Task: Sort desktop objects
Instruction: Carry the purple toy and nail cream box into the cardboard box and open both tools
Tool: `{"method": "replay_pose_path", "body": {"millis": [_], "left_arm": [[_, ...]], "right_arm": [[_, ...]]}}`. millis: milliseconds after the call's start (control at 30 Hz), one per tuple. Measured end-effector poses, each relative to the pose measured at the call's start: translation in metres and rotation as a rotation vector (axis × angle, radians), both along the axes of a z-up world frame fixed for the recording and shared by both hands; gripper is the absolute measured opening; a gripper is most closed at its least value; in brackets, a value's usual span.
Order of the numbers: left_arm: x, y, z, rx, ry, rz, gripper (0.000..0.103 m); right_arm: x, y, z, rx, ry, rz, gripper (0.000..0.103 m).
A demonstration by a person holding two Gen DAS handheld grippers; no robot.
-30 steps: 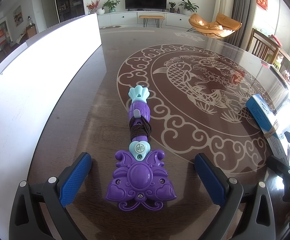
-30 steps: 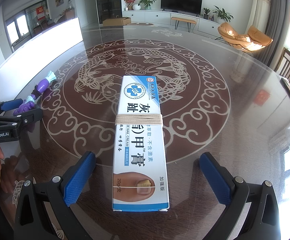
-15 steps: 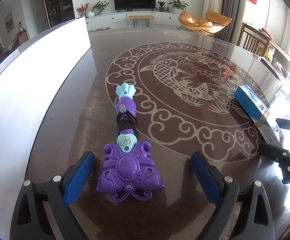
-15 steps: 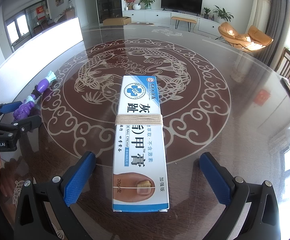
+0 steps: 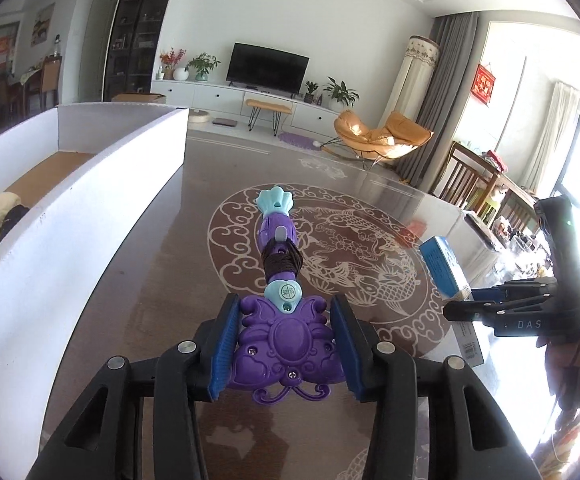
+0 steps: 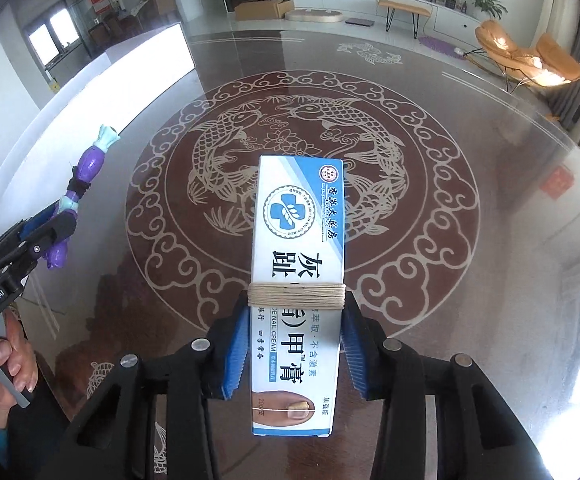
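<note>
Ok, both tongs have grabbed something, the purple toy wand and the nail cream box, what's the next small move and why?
Probably swing the left tongs toward the white box beside them. Their jaws are closing with the blue pads already on the purple toy wand, which looks lifted off the table. The open box already holds items. The right tongs, closing on the nail cream box, could follow.

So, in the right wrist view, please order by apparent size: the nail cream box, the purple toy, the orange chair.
1. nail cream box
2. purple toy
3. orange chair

The box is nearest the camera and the chair is far, so true sizes differ.
</note>
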State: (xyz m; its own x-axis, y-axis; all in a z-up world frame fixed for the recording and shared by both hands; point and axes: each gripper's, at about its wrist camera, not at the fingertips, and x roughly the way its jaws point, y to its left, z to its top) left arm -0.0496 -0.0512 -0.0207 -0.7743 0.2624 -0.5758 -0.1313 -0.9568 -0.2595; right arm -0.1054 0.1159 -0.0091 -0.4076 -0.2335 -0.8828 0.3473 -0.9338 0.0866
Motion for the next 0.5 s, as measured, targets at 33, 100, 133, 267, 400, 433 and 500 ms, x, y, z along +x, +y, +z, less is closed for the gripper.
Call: {"method": "replay_pose_path", "body": {"millis": [33, 100, 133, 267, 400, 433, 500], "left_arm": [[0.007, -0.002, 0.007, 0.005, 0.021, 0.012, 0.045], [0.02, -0.008, 0.021, 0.011, 0.057, 0.035, 0.045], [0.027, -0.012, 0.029, 0.014, 0.073, 0.05, 0.045], [0.041, -0.043, 0.066, 0.026, 0.123, 0.119, 0.045], [0.043, -0.1, 0.097, -0.012, 0.13, 0.224, 0.045], [0.04, -0.117, 0.101, -0.025, 0.123, 0.258, 0.045], [0.032, -0.153, 0.102, -0.047, 0.084, 0.329, 0.045]], "right_arm": [[0.002, -0.003, 0.007, -0.001, 0.016, 0.013, 0.043], [0.006, -0.013, 0.022, 0.002, 0.046, 0.043, 0.043], [0.004, -0.019, 0.03, -0.001, 0.059, 0.057, 0.043], [-0.01, -0.06, 0.061, -0.02, 0.107, 0.128, 0.043], [-0.028, -0.126, 0.094, -0.08, 0.15, 0.219, 0.043], [-0.031, -0.147, 0.102, -0.101, 0.16, 0.245, 0.043], [-0.035, -0.193, 0.117, -0.152, 0.179, 0.3, 0.043]]}}
